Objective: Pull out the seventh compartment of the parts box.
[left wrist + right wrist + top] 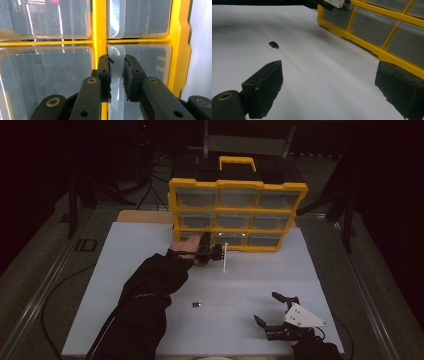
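A yellow organizer with nine clear drawers stands upright at the far side of the white table. My left gripper reaches to its bottom row, near the left end. In the left gripper view the jaws are shut on the clear pull tab of a drawer, beside the yellow divider. My right gripper rests near the table's front right, open with nothing between its jaws. A small black block lies loose on the table between the two arms.
A black case with a yellow handle stands behind the organizer. A thin pale strip shows just right of the left gripper; I cannot tell what it is. Dark floor and cables surround the table.
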Demonstrator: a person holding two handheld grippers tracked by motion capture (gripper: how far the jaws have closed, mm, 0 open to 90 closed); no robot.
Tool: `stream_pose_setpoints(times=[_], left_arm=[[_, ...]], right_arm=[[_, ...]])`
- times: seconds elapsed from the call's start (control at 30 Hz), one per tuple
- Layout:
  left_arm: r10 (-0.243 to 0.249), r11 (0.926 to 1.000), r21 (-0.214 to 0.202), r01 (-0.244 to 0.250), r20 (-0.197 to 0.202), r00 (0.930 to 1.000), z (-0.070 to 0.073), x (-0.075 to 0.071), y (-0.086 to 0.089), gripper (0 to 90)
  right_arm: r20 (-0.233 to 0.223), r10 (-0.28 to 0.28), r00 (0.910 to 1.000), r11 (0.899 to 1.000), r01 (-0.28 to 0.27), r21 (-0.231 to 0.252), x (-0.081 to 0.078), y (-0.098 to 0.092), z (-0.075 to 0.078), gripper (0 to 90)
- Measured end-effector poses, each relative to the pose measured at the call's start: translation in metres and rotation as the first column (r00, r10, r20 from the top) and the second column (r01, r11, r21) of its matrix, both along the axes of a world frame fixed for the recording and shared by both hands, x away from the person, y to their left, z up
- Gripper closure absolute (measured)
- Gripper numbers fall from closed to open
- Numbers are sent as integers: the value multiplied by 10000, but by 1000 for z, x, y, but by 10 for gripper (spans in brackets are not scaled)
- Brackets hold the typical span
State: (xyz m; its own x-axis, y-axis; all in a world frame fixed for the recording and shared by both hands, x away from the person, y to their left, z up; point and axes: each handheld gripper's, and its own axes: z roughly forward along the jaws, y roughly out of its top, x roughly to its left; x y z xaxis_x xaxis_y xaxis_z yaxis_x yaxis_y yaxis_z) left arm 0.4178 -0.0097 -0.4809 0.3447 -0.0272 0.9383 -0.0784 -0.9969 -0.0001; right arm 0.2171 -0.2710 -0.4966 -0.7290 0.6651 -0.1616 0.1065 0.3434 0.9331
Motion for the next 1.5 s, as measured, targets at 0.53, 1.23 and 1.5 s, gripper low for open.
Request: stream_pose_setpoints(times=[0.53,1.23,1.5], left_arm=[[-88,10000,-22,87,-300,9995,5,-10,0,769],[-166,9998,72,167,-210,9996,2,-27,0,769],[-204,9997,108,206,-191,9996,2,-34,0,769]], right_arm=[[5,-42,10000,10000,42,6,0,1,0,79],[138,-177,9997,9998,176,55,0,0,2,79],[95,-172,9998,9998,172,45,0,0,2,79]])
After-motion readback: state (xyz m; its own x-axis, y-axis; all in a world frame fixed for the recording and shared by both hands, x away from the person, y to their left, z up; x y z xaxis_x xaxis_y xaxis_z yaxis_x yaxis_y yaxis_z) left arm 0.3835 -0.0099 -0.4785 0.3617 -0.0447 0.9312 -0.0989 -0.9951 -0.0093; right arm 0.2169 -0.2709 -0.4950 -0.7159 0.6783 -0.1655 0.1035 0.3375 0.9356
